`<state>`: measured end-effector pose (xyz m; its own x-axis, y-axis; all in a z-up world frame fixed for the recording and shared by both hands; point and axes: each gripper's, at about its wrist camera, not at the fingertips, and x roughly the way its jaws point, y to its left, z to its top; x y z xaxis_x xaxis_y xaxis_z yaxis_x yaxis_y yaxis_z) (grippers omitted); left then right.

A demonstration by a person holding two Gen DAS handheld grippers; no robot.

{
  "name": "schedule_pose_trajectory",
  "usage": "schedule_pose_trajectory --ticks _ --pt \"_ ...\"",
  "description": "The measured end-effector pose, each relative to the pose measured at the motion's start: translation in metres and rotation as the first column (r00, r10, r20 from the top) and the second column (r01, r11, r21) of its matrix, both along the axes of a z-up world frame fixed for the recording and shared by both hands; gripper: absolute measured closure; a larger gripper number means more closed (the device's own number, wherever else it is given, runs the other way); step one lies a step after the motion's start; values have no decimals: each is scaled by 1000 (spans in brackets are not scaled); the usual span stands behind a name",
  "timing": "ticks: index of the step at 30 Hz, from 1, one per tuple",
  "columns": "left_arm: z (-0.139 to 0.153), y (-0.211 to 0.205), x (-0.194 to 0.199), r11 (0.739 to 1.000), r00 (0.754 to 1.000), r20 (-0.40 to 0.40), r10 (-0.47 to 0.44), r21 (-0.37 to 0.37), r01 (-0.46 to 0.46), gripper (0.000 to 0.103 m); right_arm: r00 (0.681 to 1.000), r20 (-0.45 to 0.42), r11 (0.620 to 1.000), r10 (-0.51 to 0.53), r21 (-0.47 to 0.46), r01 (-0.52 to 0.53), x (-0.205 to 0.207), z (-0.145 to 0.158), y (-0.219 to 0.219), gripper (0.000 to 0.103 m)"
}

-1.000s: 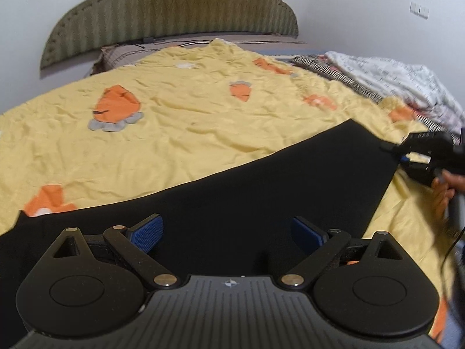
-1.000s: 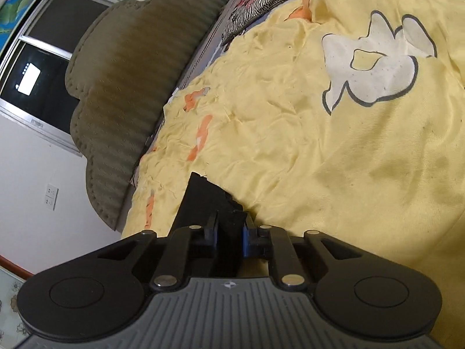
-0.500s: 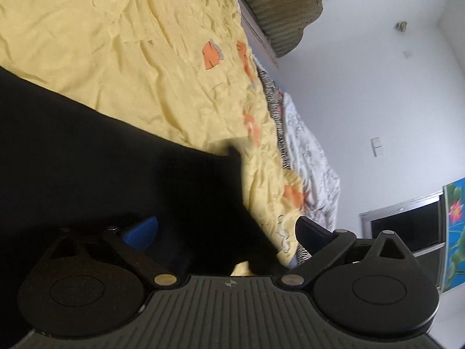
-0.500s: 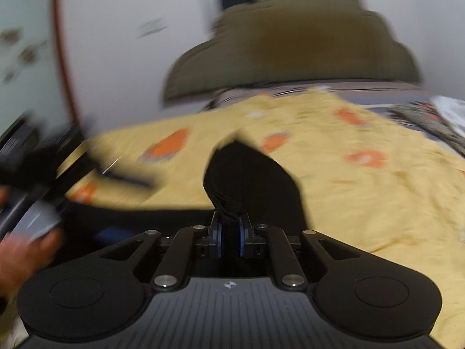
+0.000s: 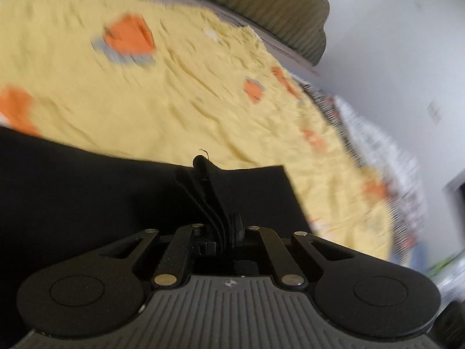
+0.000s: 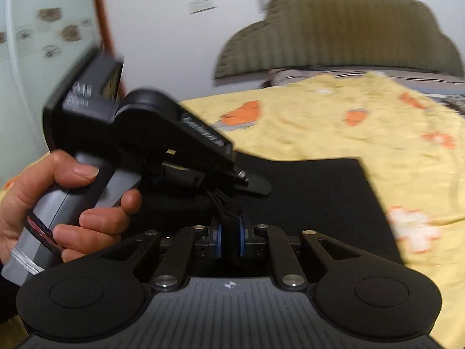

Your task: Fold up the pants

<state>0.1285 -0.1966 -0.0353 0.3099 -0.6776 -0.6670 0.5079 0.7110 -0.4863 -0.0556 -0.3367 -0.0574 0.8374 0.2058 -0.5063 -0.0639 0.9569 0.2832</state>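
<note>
Black pants (image 5: 101, 197) lie flat on a yellow bedspread (image 5: 180, 96) with orange prints. My left gripper (image 5: 221, 232) is shut on stacked edges of the pants that rise from between its fingers. In the right wrist view the pants (image 6: 314, 192) lie folded, and my right gripper (image 6: 229, 237) is shut on the same stacked layers. The left gripper (image 6: 250, 184), held in a hand (image 6: 72, 203), shows just left of and in front of the right one, pinching the same bundle.
An olive padded headboard (image 6: 343, 29) stands at the bed's far end against a white wall. Patterned black-and-white bedding (image 5: 375, 133) lies along the bed's right side. A glass door with an orange frame (image 6: 98, 17) is at the left.
My left gripper has gone from open to shut on the pants' edges. My right gripper has swung its held end over to the left one, and the pants now lie doubled.
</note>
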Motion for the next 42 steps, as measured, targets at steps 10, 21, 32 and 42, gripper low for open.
schedule_pose_trajectory --ticks 10,21,32,42 --pt "1 49 8 961 982 176 69 252 -113 70 973 -72 972 220 100 -212 25 -8 40 77" --pt "-4 41 20 919 969 247 -14 386 -85 44 987 -116 992 112 -50 -118 15 -18 33 77" --pt "71 178 -28 880 868 432 245 277 -387 10 989 -104 972 102 -201 -122 10 4 74 71" --pt "75 370 -61 727 772 294 563 268 -632 9 889 -8 857 458 -261 -444 14 29 203 71"
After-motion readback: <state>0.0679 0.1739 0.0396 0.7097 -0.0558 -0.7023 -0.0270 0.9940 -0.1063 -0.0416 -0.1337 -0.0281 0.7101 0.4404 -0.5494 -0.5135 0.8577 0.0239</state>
